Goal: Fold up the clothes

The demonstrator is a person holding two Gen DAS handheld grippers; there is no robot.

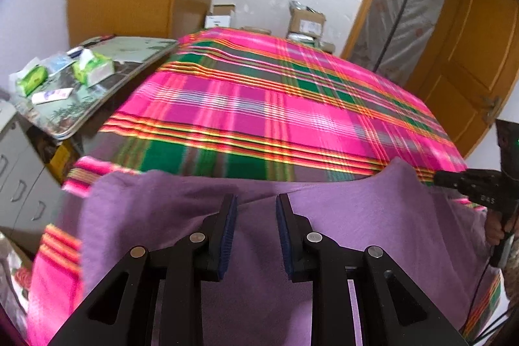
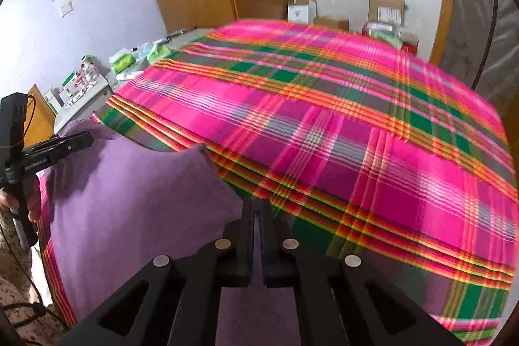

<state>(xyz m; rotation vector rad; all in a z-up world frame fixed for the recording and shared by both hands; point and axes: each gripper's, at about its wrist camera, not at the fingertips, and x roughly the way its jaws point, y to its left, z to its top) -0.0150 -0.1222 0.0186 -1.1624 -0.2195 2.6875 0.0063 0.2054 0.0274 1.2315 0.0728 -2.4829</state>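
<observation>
A soft purple knit garment point(image 1: 340, 226) lies spread on the near edge of a bed covered by a bright pink, green and orange plaid sheet point(image 1: 259, 106), its long axis running side to side along that edge, one pointed corner toward the bed's middle. The left gripper point(image 1: 256, 232) hovers above the cloth with its black jaws parted and nothing between them. The right gripper point(image 2: 257, 235) has its jaws pressed nearly together at the garment's right edge; whether fabric is pinched there cannot be told. A side table with green tissue packs point(image 1: 94, 70) stands left of the bed.
</observation>
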